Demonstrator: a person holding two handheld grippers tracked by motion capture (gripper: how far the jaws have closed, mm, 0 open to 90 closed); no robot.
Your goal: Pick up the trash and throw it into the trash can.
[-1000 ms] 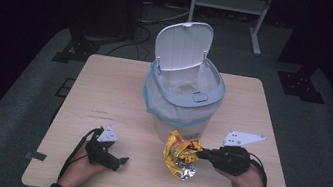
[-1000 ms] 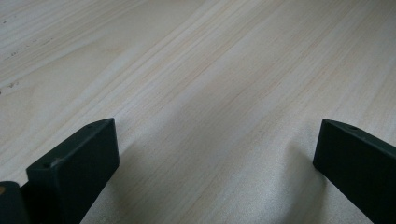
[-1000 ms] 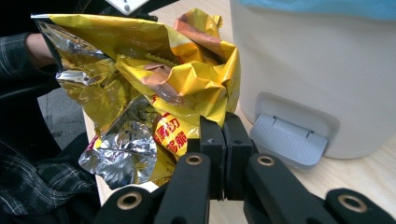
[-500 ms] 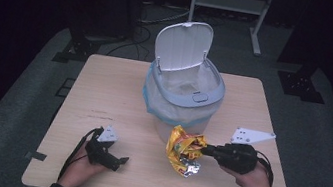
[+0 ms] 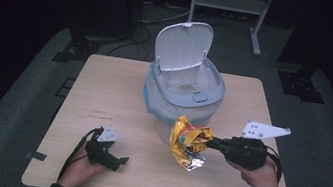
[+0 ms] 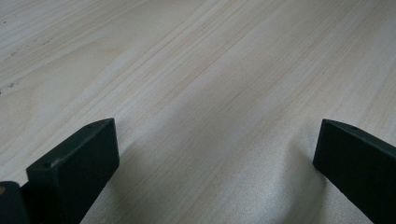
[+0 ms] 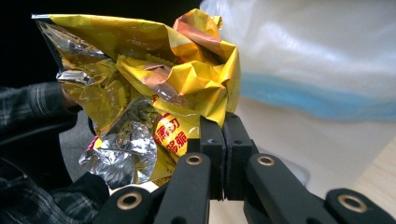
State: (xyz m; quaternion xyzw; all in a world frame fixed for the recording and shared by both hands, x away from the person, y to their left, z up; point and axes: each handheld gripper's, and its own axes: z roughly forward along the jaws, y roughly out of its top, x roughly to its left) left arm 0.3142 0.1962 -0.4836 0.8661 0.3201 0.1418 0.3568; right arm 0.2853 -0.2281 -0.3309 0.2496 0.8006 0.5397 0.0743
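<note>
- we have the crumpled snack bag [image 5: 188,142] pinched in our right gripper [image 5: 211,142], whose jaws are clamped tight on a fold at the wrapper's lower edge, as the right gripper view shows [image 7: 154,93].
- the bag hangs clear of the bench [image 5: 103,93], just in front of the bin [image 5: 182,96] and about level with its side, so the pickup looks done.
- the bin stands in the middle of the bench with its lid [image 5: 182,45] flipped up and its liner [image 5: 153,99] folded over the rim, so the opening is ready to take the wrapper.
- our left gripper [image 5: 119,159] rests low at the near left of the bench, jaws spread wide with nothing between them; its own view shows bare wood [image 6: 210,93] between the two jaws.
- what we judge is left: lift the bag above the rim, carry it over the opening, let it go, and perhaps shut the lid.
- the wrapper is light and springy, so we'd expect it to need a clean drop well inside the rim.
</note>
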